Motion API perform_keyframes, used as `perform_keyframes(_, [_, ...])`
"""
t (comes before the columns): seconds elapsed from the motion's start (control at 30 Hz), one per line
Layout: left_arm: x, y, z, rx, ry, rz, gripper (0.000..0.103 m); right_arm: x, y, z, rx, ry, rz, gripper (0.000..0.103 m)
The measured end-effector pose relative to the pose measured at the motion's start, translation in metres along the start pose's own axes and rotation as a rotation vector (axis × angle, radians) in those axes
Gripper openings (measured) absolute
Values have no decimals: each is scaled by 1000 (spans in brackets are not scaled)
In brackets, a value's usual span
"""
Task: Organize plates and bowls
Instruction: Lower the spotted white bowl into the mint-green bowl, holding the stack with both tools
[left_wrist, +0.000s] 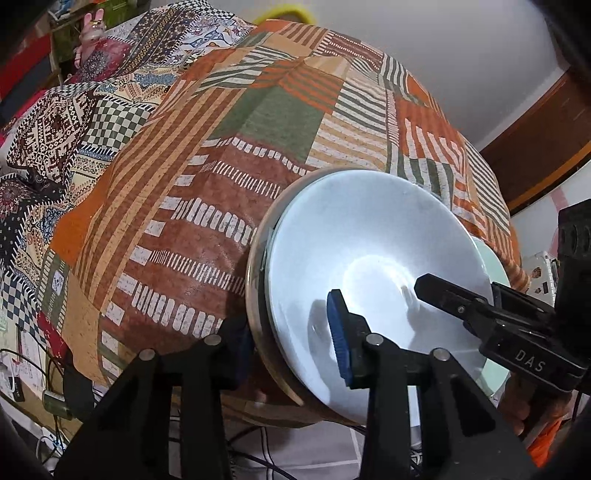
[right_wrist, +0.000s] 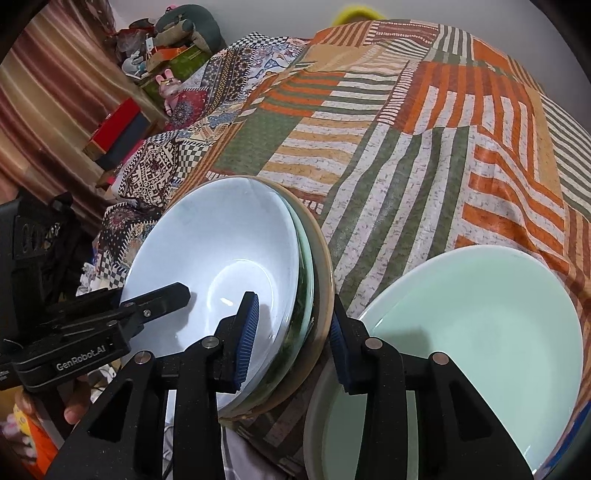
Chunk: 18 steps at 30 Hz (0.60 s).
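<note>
Both grippers, left and right, clamp opposite rims of the stacked bowls; mint plate just beside.

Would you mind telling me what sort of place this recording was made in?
Probably a lived-in room at home, not a lab. The stack of bowls sits on a patchwork cloth, with a pink toy rabbit among cluttered boxes, and brown striped curtains at the side.

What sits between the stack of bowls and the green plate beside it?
Only the outer finger of the right hand-held gripper, which clamps the rim of the stack of bowls. Nothing else visible lies before the green plate.
</note>
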<state>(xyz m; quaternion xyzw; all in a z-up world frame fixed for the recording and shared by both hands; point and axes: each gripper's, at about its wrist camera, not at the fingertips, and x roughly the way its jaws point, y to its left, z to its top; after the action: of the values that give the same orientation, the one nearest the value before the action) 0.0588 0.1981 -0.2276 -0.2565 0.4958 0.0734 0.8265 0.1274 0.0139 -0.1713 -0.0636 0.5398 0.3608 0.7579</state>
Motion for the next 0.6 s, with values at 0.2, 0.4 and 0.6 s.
perform_keyframes(0.2, [-9,-5,-1,4,-19,-6,36,-10,2,-1,-2,-24,-8,34])
perform_keyframes(0.4, [-30,-15,2,28,-80,-1,36,-24,5,-1,-5,-63,-1,34])
perform_keyframes(0.6, [-50,-26,3,49,-131,-8,36,-42,9,1,-12,-108,6,33])
